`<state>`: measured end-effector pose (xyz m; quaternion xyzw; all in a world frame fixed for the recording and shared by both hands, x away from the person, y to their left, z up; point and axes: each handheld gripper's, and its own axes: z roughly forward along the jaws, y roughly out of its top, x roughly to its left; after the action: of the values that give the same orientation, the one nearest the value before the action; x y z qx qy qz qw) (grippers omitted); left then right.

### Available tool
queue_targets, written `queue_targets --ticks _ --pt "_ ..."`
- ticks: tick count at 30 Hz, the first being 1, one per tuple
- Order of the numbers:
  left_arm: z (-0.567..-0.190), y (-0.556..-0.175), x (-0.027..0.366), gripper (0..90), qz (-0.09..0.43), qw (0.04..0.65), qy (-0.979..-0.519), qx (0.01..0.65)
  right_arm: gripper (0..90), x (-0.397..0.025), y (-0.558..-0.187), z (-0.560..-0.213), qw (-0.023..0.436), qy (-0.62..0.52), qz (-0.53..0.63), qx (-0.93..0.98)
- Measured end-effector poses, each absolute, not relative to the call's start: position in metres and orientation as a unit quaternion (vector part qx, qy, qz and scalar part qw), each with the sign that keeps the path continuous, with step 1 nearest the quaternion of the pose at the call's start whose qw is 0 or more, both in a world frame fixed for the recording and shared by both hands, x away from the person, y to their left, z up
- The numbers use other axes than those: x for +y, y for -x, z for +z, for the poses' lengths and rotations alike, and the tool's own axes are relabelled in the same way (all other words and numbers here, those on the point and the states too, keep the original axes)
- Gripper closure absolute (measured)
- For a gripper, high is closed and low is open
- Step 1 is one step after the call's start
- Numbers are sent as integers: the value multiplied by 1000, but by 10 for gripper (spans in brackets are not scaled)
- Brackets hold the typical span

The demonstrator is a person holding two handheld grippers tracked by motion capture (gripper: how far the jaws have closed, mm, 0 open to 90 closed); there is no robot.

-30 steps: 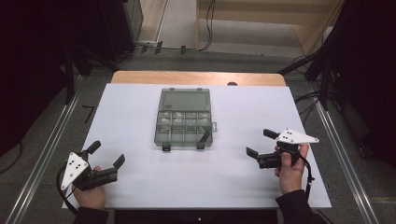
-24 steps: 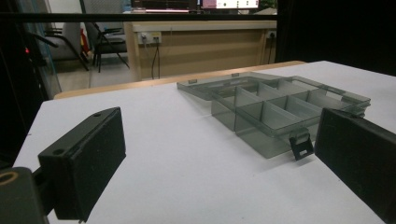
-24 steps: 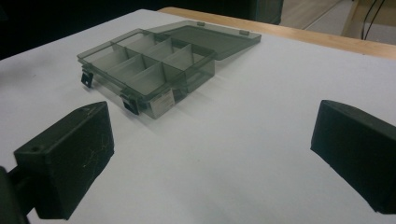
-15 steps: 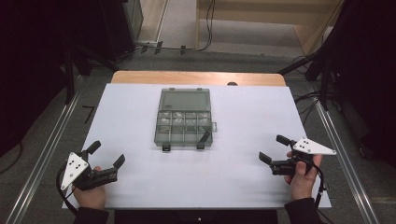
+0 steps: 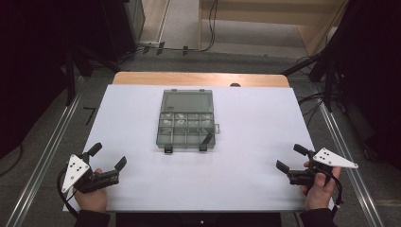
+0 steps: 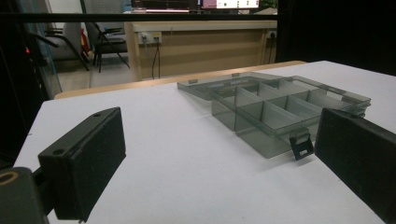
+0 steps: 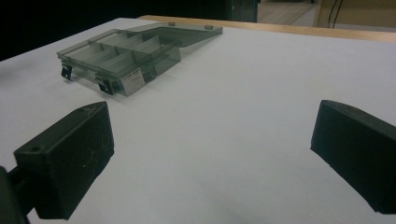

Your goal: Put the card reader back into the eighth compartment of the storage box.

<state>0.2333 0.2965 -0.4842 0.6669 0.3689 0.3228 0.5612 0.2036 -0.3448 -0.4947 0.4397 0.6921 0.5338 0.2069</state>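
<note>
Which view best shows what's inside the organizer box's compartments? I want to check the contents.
The high view: it looks straight down into the organizer box, showing small pale pieces in its compartments. The left gripper view and the right gripper view see it low from the side, mostly walls and dividers.

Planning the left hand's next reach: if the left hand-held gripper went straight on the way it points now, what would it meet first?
Bare table first. The left hand-held gripper, jaws open, aims just left of the open box, so it would probably graze the box's near corner and latch, though depth is hard to judge.
</note>
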Motion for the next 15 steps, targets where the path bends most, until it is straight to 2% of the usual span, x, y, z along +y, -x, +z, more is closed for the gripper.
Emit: queue_targets --ticks 15 --pt "-484 -233 297 23 322 562 -666 369 0 -372 -183 -506 225 -447 547 671"
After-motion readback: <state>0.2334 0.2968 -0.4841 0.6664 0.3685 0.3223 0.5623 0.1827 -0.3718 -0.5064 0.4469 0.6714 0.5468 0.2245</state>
